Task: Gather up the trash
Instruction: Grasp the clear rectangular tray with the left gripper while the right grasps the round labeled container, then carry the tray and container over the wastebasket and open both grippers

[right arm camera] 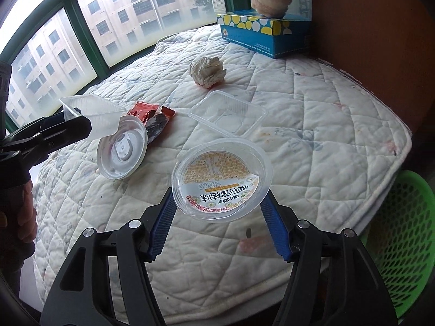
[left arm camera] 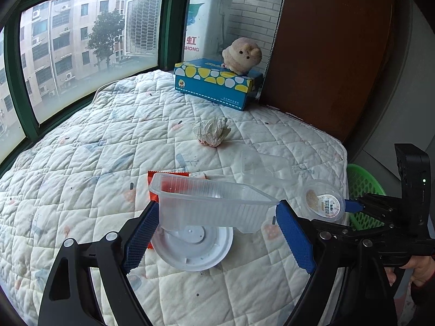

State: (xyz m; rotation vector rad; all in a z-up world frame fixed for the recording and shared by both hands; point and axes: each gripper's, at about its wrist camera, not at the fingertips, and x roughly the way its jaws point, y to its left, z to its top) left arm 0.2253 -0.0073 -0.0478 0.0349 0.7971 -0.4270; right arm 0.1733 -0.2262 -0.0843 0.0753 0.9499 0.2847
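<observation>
A quilted white mattress (left arm camera: 108,146) fills most of the view, its far edge against green-framed windows (left arm camera: 89,35) and its far right corner against a brown wooden panel (left arm camera: 334,54). Most of the quilt is bare, with open room toward its left and near edges. Beyond the mattress's right edge sits a green mesh basket (right arm camera: 402,233). On the far right corner rests a blue tissue box (left arm camera: 217,82) with yellow and white spots, a beige plush toy (left arm camera: 242,54) on top. Near the middle lies a crumpled wad of paper (left arm camera: 212,131). Nearer, a shallow clear tray (right arm camera: 228,112) lies flat, and just beside it a red snack wrapper (right arm camera: 148,112) lies partly under a white round lid (right arm camera: 122,149). The left gripper (left arm camera: 217,217) has its jaws clamped on a deep clear plastic tray (left arm camera: 212,203), lifted above the lid. The right gripper (right arm camera: 217,209) has its jaws clamped on a round clear plastic cup (right arm camera: 221,182), near the right edge; its label carries Chinese characters and the digits 20261009.
</observation>
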